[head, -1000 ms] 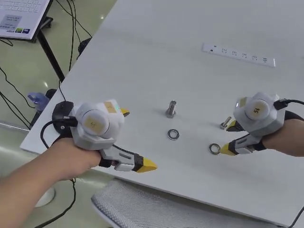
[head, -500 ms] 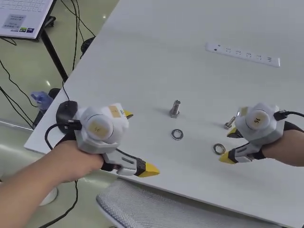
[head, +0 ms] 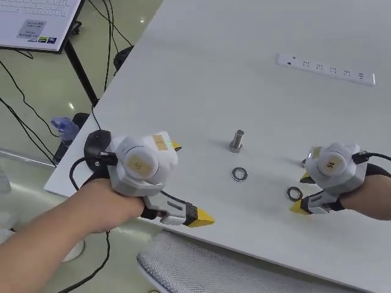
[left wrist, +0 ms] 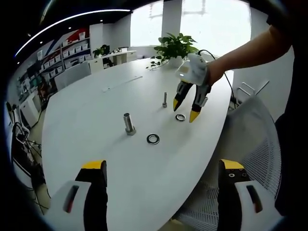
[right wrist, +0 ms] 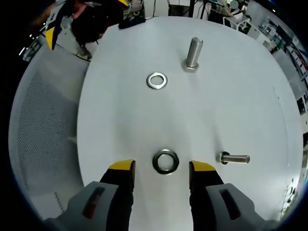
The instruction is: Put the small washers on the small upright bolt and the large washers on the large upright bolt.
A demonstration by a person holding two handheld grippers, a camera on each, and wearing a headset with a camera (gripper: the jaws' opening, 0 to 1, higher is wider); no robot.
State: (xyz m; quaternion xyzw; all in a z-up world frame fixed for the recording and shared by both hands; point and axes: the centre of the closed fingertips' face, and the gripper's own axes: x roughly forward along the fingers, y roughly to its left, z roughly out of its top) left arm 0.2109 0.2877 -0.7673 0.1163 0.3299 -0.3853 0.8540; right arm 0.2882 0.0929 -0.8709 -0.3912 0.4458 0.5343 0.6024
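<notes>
1. Table (head: 201,73): all the parts sit on it, ahead of my jaws.
2. Left gripper (left wrist: 162,166): jaws released wide and empty, hand low at the near edge, parked clear I think.
3. Right gripper (left wrist: 185,110): hand tipped down, jaws spread for a pinch.
4. Big bolt (right wrist: 193,53): upright, far beyond those jaws.
5. Small bolt (right wrist: 235,158): just outside one jaw.
6. Washer (right wrist: 165,161): between the right jaws, ungripped.
7. Second washer (right wrist: 157,80): midway to the big bolt.

The table (head: 201,73) is white. The centre bolt (head: 237,141), the centre washer (head: 239,174) and the right-hand washer (head: 294,194) are silver. The left gripper (head: 190,181) and right gripper (head: 300,192) are white with yellow tips. The bottom chair (head: 201,268) is grey mesh.
</notes>
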